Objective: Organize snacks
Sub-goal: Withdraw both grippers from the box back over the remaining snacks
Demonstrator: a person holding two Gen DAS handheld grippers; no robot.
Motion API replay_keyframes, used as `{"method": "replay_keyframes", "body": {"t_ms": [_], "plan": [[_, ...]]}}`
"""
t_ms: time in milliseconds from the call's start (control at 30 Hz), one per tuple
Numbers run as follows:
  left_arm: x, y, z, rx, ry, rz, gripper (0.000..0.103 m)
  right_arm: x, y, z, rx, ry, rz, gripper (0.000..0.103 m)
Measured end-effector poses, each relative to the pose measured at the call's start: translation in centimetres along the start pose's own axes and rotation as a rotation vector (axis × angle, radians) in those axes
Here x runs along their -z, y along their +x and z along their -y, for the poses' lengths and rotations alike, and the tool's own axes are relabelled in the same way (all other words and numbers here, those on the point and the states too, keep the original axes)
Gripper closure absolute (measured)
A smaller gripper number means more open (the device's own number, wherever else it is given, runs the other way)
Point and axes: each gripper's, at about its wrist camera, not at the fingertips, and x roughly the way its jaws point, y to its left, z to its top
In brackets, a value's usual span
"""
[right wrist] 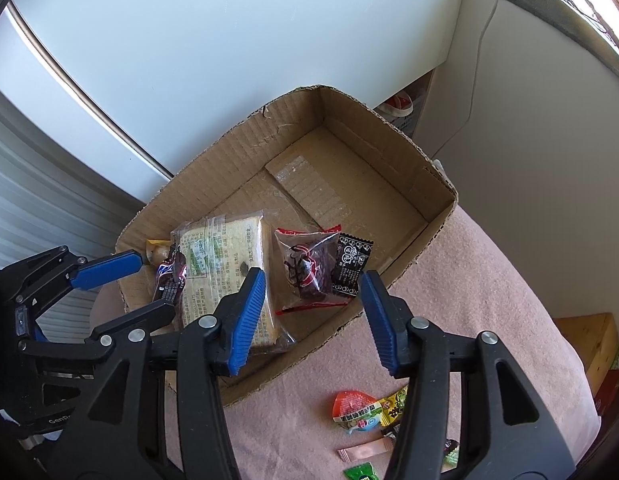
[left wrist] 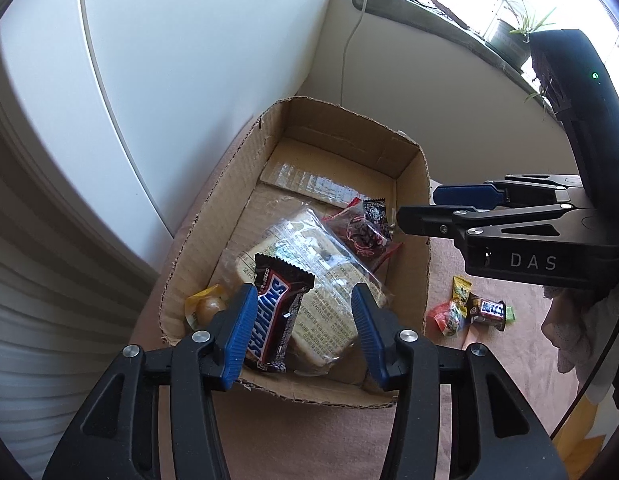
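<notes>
An open cardboard box stands on a pink cloth. Inside lie a wrapped bread slice, a Snickers bar, a red date packet, a small black packet and a yellow-wrapped sweet. My left gripper hangs open over the near end of the box, the Snickers bar leaning against its left pad only. My right gripper is open above the red and black packets, gripping nothing.
Several loose snacks lie on the pink cloth outside the box's right side. A white cabinet rises close behind the box. A windowsill with plants runs at the upper right, and a wooden box sits low right.
</notes>
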Motion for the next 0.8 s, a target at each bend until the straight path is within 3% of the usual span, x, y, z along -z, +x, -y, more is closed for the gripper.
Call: {"method": "replay_keyframes", "body": {"t_ms": [367,800], "plan": [[0.0,-0.3,2.8,0.044,0.047,0.005,0.055,3.3,-3.6,3.9,0.019,0.072,0.028,0.051],[1.2,0.7,8.4,0.13,0.146,-0.036,0.055,11.2,-6.0,11.8,0.086,0.231,0.002,0.051]]}}
